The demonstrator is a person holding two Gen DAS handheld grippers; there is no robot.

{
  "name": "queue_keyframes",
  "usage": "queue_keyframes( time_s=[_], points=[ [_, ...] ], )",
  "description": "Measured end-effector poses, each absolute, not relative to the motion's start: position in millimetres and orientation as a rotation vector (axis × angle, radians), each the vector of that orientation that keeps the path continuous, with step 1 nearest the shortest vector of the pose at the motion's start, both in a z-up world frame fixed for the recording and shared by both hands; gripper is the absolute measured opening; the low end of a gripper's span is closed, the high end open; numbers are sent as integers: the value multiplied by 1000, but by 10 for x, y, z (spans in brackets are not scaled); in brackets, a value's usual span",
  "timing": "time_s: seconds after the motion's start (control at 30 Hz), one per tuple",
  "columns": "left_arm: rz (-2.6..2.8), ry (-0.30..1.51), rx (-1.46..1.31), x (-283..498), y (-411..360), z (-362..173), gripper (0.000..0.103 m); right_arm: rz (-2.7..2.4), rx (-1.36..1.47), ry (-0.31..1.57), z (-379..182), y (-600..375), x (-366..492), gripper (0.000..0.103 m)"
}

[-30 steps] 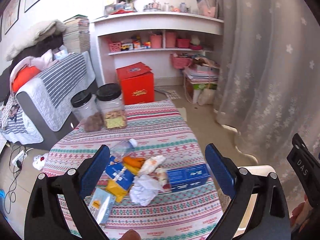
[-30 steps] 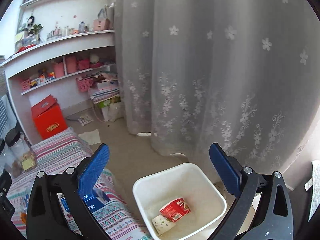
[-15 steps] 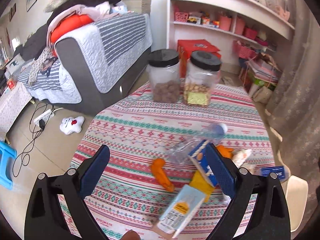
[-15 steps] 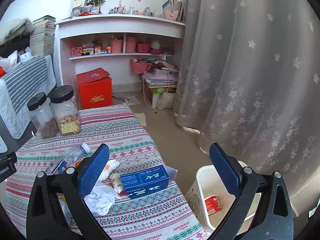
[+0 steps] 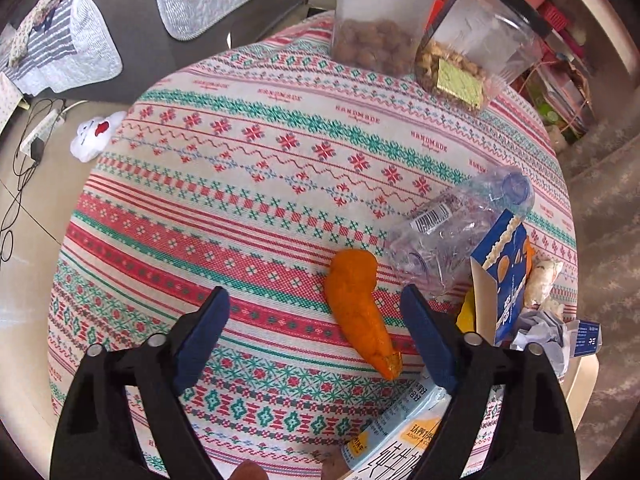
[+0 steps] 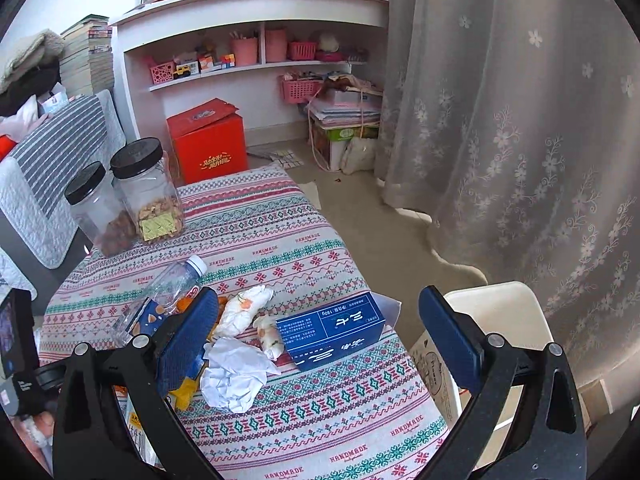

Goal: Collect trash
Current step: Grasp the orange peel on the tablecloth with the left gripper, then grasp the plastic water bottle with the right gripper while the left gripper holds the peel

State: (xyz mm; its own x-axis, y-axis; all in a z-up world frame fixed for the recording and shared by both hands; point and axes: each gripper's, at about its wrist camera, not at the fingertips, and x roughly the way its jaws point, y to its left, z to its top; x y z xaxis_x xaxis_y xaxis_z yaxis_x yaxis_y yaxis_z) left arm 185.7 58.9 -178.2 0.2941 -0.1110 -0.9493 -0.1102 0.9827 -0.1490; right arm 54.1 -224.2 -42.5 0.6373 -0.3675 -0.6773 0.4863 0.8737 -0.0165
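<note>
Two jaws of the left hand-held gripper [image 5: 314,334] are narrowing, empty, around an orange wrapper [image 5: 359,308] lying on the bench [image 5: 248,152]. Probably light, soft and crinkly, it is best pinched across its middle. Right hand-held gripper [image 6: 320,336] is gaping wide, holding nothing.

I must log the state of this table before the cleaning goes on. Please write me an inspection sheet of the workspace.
Surface: table under a red-and-green patterned cloth.
Job's things: orange peel strip, crushed clear plastic bottle, crumpled white paper, flat blue carton; white bin beside the table.
Clutter: two black-lidded clear jars holding snacks.
Grippers: left gripper open, jaws just been closing, straddling the peel without touching; right gripper open, empty.
Cables: black cords on the floor.
Surroundings: white shelves, red box, flowered grey curtain.
</note>
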Motion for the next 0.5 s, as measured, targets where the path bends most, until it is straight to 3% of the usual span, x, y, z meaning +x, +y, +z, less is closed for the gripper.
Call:
queue_keyframes(
  time_s=[0.13, 0.23, 0.27, 0.37, 0.5],
  points=[
    [-10, 1320, -226, 1896, 534, -1964, 52, -475, 245, 783, -502, -2370, 567, 96],
    [-43, 1295, -239, 1871, 494, -1960, 22, -428, 336, 833, -579, -2464, 586, 96],
    [-50, 1285, -247, 1852, 497, -1923, 17, -406, 379, 852, -614, -2494, 590, 96],
    [-31, 1190, -272, 1731, 616, -1567, 16, -298, 551, 929, -750, -2589, 667, 96],
    [-51, 952, -281, 1360, 815, -599, 16, -158, 671, 1064, -881, -2466, 1080, 96]
  ],
)
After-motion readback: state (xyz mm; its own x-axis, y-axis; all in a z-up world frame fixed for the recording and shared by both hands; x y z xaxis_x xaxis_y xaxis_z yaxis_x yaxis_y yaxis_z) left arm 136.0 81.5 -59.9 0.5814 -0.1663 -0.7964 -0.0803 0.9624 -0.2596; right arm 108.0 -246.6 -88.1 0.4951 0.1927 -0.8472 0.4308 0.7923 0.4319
